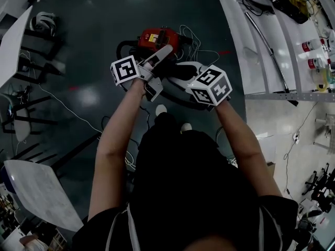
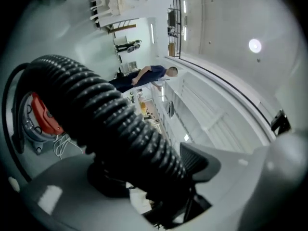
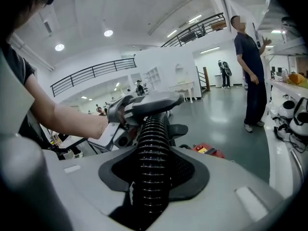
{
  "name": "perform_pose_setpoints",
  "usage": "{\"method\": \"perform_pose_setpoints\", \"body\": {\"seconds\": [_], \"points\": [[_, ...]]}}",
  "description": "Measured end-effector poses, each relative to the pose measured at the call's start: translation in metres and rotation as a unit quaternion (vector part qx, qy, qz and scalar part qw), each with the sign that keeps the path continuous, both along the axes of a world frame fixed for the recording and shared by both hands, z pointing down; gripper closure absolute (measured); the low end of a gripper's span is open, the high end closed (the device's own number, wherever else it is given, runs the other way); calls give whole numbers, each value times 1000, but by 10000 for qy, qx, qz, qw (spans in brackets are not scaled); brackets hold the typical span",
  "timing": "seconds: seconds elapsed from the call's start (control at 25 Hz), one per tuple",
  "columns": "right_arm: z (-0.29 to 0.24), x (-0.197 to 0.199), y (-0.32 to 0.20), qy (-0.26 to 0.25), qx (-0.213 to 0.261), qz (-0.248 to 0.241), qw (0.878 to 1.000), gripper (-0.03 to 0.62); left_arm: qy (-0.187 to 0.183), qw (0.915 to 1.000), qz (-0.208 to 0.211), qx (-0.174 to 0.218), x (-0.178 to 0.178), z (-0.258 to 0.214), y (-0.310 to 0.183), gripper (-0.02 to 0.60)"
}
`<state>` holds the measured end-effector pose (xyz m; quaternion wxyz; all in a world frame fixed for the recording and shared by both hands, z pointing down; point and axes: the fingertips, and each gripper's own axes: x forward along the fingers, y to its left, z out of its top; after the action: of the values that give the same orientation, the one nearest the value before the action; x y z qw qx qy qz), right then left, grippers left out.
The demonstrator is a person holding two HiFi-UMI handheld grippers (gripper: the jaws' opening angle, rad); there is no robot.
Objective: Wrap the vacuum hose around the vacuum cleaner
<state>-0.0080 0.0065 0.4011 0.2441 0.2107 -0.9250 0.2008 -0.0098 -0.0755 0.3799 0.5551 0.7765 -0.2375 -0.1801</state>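
Observation:
The red vacuum cleaner [image 1: 157, 37] stands on the dark floor ahead of my feet. It also shows as a red body in the left gripper view [image 2: 43, 114] and low in the right gripper view [image 3: 208, 150]. Its black ribbed hose [image 1: 177, 73] is lifted above it and spans both grippers. My left gripper [image 1: 165, 56] is open; the hose [image 2: 110, 114] lies loosely between its jaws [image 2: 149, 170]. My right gripper [image 1: 184, 75] is shut on the hose [image 3: 151, 143], with a dark pad [image 3: 192, 170] against each side. The left gripper [image 3: 149, 102] sits farther along the same hose.
A white cable [image 1: 191, 41] lies coiled on the floor by the vacuum. White tabletops [image 1: 13, 41] [image 1: 36, 192] and dark stands line the left. A long white counter [image 1: 272, 51] with bottles and gear runs along the right. A person [image 3: 250, 61] stands beside it.

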Motion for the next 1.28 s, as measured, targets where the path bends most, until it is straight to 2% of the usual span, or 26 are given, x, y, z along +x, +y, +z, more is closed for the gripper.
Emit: {"method": "perform_pose_setpoints", "body": {"seconds": [0.08,0.16,0.4,0.52,0.68,0.72,0.76,0.8,0.84,0.92,1.0,1.16,1.28], "points": [[-1,-1,-8,11,-23,33,10000,431,-48,9997,179,161,-5,1,3,244],[1,0,-16,41,-61,71,9999,431,-173,9987,384,283,-12,5,6,242],[7,-6,-30,261,-56,-76,9996,431,-904,9907,762,670,-33,17,9,228],[7,-13,-35,317,-14,-194,9993,431,-959,9892,850,710,-41,18,7,229],[-1,-11,-51,151,44,-86,9998,431,-638,9931,828,531,-58,25,5,239],[-4,-9,-55,134,54,-59,9999,431,-735,9920,851,568,-63,28,6,239],[-6,-7,-59,110,50,-40,9999,431,-1017,9884,883,699,-68,33,8,246],[-8,-5,-63,70,30,-35,10000,431,-1429,9814,914,904,-73,37,8,262],[-10,-5,-66,19,2,-42,10000,431,-1900,9704,938,1155,-77,41,8,274],[-13,-6,-72,-42,-46,-76,10000,431,-2828,9388,935,1730,-83,44,4,290],[-12,-10,-76,-5,-65,-116,9999,431,-3498,9057,786,2262,-91,38,-5,291],[-5,-22,-77,136,-159,-230,9995,431,-4231,8557,298,2963,-109,18,-25,291],[0,-29,-74,251,-226,-382,9987,431,-4764,8108,454,3371,-115,14,-37,248]]}}
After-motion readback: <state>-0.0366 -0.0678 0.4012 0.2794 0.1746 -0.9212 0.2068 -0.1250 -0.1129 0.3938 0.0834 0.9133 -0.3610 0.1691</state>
